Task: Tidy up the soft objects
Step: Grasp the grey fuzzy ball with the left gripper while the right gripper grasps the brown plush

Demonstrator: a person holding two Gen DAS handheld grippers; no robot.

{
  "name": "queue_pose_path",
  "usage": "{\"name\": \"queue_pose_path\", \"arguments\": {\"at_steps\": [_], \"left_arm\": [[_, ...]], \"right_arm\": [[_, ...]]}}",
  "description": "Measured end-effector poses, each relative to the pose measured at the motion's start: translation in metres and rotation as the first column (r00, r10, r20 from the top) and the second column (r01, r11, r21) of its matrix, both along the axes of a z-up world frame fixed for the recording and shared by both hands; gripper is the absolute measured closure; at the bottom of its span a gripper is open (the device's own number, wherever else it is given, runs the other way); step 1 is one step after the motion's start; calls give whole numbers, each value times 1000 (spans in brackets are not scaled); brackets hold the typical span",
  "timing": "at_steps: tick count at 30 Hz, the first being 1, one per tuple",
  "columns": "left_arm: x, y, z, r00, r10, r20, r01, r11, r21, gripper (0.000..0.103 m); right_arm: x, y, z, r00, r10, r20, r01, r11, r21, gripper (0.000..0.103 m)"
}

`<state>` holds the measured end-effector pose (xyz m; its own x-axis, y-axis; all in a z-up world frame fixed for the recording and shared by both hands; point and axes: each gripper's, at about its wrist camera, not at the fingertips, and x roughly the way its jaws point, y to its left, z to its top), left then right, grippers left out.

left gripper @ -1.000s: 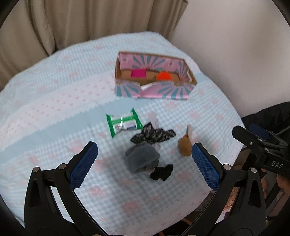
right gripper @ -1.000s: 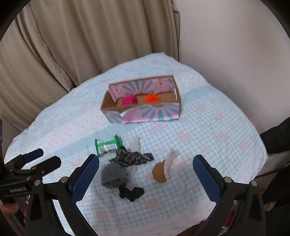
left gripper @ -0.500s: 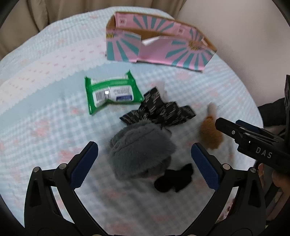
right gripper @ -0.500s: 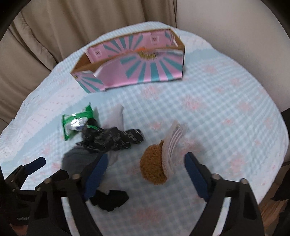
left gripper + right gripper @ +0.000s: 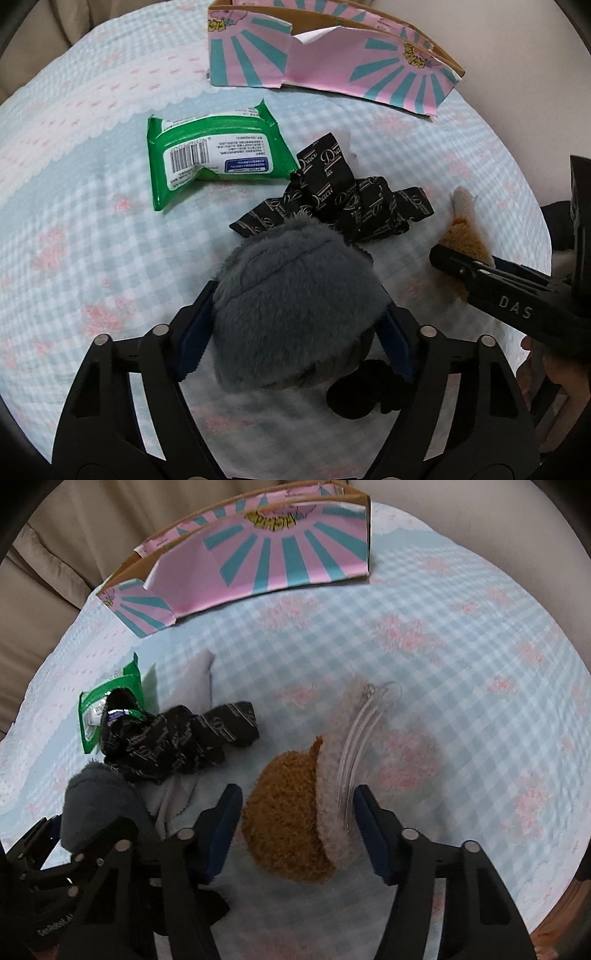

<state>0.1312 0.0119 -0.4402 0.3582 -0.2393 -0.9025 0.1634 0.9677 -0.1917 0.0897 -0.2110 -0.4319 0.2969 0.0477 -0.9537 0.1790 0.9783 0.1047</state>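
Pink-teal box [image 5: 332, 59]: top cut by upper frame edge in both views, inside hidden behind near wall. Grey fluffy item [image 5: 299, 306] covers inner faces of left gripper [image 5: 295, 343] pads; contact with them unclear. Small black item [image 5: 364, 391] half hidden behind grey one and right pad. Brown plush [image 5: 463, 243] mostly hidden behind right gripper [image 5: 295, 830] in left view. Green wipes pack [image 5: 110, 705] partly covered by black printed cloth [image 5: 177, 734] in right view. Label print too small to read. Tablecloth [image 5: 461, 664] near edge lost under gripper bodies.

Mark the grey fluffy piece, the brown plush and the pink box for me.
grey fluffy piece [image 5: 299, 314]: left wrist view, middle of its fur.
brown plush [image 5: 284, 823]: right wrist view, brown curly body.
pink box [image 5: 280, 557]: right wrist view, striped front wall.
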Motion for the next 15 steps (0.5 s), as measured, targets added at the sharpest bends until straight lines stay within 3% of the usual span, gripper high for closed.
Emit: {"name": "queue_pose_path", "arguments": {"at_steps": [2, 6, 15], "left_arm": [[-1, 3, 1, 1000, 2, -2, -2, 1000, -11, 33], [-4, 7, 4, 1000, 5, -7, -5, 1000, -19, 44], [-7, 13, 14, 999, 25, -19, -26, 999, -32, 50]], "right_arm": [[1, 0, -3, 1000, -3, -12, 3, 1000, -7, 56], [-1, -1, -3, 1000, -15, -11, 15, 1000, -11, 59], [1, 8, 14, 1000, 2, 10, -2, 1000, -5, 63]]}}
